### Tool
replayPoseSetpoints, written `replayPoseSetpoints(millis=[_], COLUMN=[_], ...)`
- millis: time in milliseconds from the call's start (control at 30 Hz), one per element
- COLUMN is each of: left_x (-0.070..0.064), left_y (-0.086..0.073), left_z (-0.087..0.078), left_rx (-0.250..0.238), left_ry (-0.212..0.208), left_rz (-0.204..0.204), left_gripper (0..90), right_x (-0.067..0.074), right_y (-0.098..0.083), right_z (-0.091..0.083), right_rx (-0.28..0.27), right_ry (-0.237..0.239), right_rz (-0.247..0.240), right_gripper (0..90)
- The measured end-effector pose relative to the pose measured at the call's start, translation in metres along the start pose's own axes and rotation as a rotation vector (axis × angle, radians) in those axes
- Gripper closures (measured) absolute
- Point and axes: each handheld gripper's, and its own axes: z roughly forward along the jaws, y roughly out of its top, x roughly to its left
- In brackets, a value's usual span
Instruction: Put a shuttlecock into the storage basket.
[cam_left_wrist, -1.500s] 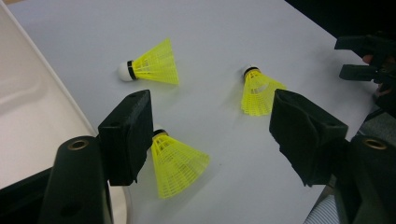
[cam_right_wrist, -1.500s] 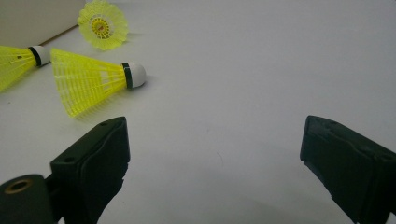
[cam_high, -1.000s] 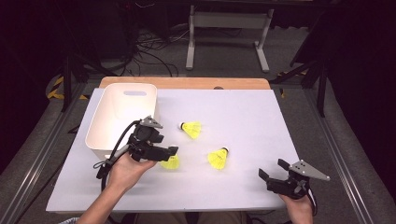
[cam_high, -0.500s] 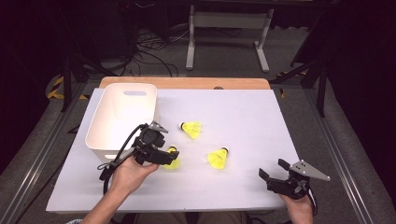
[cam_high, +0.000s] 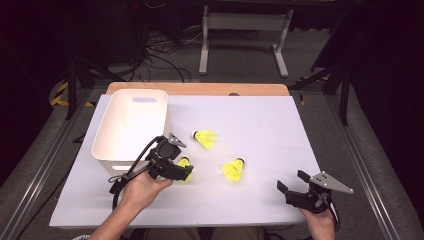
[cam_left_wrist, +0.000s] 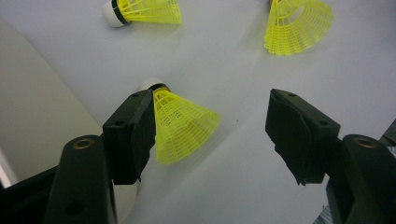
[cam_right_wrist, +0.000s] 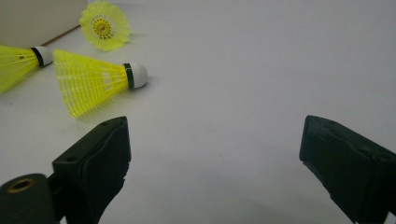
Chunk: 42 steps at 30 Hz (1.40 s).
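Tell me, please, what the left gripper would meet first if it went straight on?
Most likely the nearest shuttlecock, which lies between the open fingers of the left gripper, close by one of them; depth is hard to judge.

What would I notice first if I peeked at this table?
Three bright yellow plastic shuttlecocks on the white table: one by the white plastic bin, one in the middle, and one between the open jaws of the left black tongs. The right black tongs wait open at the near right corner.

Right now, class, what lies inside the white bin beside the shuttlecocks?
The white bin shows bare white floor and walls in the high view, with no shuttlecock inside. Its near inner corner is hidden behind the left hand-held gripper.
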Motion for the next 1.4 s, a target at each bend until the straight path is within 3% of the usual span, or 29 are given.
replayPoseSetpoints(millis=[267, 500, 767, 1000, 1400], left_x=[-0.006, -0.013, -0.016, -0.015, -0.015], left_y=[0.001, 0.004, 0.005, 0.006, 0.008], left_z=[0.003, 0.013, 0.023, 0.036, 0.047], left_rx=[0.014, 0.062, 0.096, 0.160, 0.206], left_ry=[0.007, 0.020, 0.056, 0.072, 0.110], left_rz=[0.025, 0.061, 0.076, 0.083, 0.097], left_gripper=[35.3, 35.3, 34.8, 32.9, 32.8], right_x=[0.000, 0.000, 0.000, 0.000, 0.000], right_y=[0.000, 0.000, 0.000, 0.000, 0.000], right_z=[0.000, 0.000, 0.000, 0.000, 0.001], right_rx=[0.000, 0.001, 0.000, 0.002, 0.004], right_ry=[0.001, 0.003, 0.004, 0.006, 0.016], right_rz=[0.000, 0.000, 0.000, 0.001, 0.001], right_gripper=[9.4, 9.4, 9.4, 9.4, 9.4])
